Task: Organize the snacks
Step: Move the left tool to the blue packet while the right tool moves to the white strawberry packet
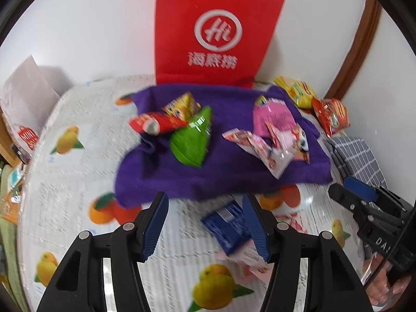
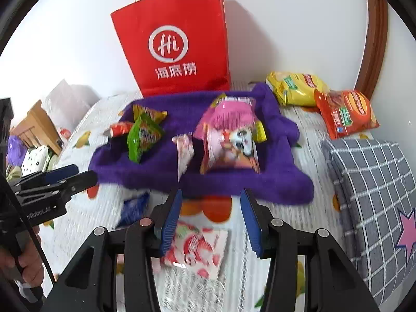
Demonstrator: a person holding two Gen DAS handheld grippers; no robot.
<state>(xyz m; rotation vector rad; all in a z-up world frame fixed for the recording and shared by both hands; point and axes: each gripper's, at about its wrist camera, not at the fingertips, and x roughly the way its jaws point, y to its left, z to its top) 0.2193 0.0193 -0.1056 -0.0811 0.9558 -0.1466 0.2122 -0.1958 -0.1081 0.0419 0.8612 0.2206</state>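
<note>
Now both grippers, left [image 1: 205, 223] and right [image 2: 210, 221], angle downward, jaws apart.

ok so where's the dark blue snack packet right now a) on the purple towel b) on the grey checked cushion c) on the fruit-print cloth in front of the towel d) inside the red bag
c: the dark blue packet lies on the fruit-print cloth, just short of the purple towel's near edge, not on it.

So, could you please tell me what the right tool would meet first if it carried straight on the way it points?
Probably the near edge of the fuzzy purple cloth, ahead of the open right tool; depth is unclear.
</note>
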